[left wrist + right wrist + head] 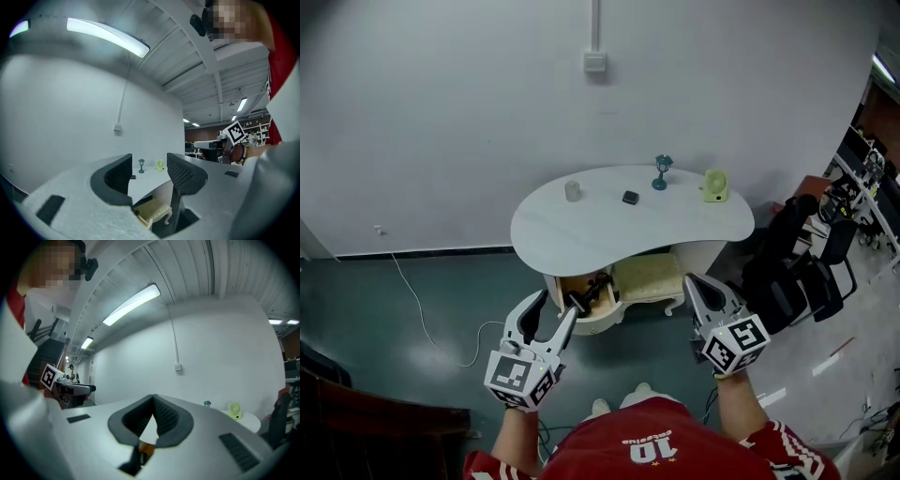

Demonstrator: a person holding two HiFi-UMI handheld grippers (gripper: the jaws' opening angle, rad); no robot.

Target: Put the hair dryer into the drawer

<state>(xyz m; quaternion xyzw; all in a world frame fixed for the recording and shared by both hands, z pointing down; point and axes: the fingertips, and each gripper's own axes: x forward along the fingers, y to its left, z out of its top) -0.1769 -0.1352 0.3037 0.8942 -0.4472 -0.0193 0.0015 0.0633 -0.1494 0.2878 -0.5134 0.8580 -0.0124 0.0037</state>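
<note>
A black hair dryer [592,292] lies in the open wooden drawer [602,317] under the white curved table [581,234]. My left gripper [559,302] is held up in front of the drawer, open, with nothing between its jaws. In the left gripper view the left gripper [149,174] frames the tabletop and a cream padded stool [151,209]. My right gripper [694,281] hangs to the right of the drawer, near the stool [648,277]. Seen from its own camera, the right gripper [152,399] has its tips together and holds nothing.
On the table stand a grey cup [573,190], a small black object [630,197], a teal lamp [662,172] and a yellow-green fan [715,185]. Black office chairs [797,267] stand at the right. A white cable [417,305] trails over the floor at the left.
</note>
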